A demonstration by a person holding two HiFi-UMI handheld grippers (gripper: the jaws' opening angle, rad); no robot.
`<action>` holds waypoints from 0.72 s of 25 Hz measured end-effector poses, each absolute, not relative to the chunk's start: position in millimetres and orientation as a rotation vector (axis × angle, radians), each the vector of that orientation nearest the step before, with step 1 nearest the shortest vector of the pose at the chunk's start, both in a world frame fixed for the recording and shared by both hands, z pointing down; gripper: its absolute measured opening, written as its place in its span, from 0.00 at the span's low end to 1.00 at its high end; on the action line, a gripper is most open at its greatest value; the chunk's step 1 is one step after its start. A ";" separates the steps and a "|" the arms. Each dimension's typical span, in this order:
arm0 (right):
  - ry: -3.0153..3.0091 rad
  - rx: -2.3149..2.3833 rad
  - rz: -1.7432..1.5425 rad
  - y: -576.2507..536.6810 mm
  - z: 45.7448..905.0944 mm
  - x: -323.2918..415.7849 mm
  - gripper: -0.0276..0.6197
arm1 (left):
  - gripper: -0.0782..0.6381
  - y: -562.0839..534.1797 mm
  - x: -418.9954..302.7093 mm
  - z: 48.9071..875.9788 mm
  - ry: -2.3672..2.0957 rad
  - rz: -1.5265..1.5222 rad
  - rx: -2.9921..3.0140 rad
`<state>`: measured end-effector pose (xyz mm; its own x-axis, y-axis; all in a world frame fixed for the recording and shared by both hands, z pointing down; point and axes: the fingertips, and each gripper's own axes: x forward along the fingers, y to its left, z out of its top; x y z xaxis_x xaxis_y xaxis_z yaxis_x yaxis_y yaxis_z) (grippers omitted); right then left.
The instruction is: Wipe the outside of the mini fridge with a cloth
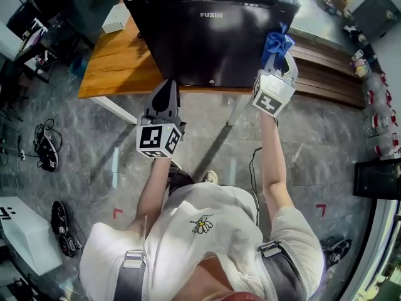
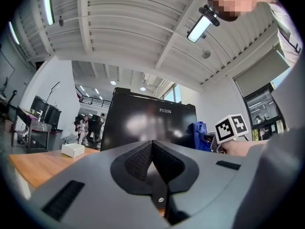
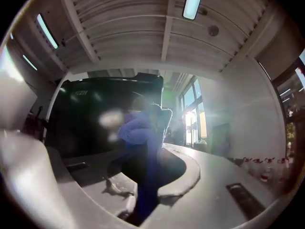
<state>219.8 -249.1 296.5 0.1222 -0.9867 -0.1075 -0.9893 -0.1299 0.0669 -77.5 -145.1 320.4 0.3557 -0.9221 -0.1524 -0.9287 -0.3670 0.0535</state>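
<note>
The black mini fridge [image 1: 213, 30] with "FUXIN" on its door stands on a wooden table [image 1: 116, 58]; it also fills the middle of the left gripper view [image 2: 143, 123] and the right gripper view [image 3: 95, 118]. My right gripper [image 1: 279, 55] is shut on a blue cloth [image 1: 277, 42], pressed against the fridge door's right edge. The cloth [image 3: 140, 128] bunches up beyond the jaws in the right gripper view, and it shows as a blue wad [image 2: 200, 135] in the left gripper view. My left gripper [image 1: 166, 93] hangs below the fridge's lower left, shut with nothing held [image 2: 152, 149].
A small white box [image 1: 116, 19] lies on the table left of the fridge [image 2: 72, 150]. Cables and shoes [image 1: 47, 146] lie on the grey floor at left. Bottles and clutter [image 1: 376, 105] line the right side. People sit far off in the room [image 2: 86, 128].
</note>
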 end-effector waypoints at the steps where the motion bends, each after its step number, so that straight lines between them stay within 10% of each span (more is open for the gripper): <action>1: 2.045 -2.347 0.194 -249.5 296.3 223.8 0.14 | 0.12 -146.1 -76.1 320.3 1.738 0.240 -2.553; 18: 1.908 -2.402 0.109 -234.3 294.3 257.7 0.14 | 0.12 -147.3 -85.7 324.3 1.761 0.232 -2.549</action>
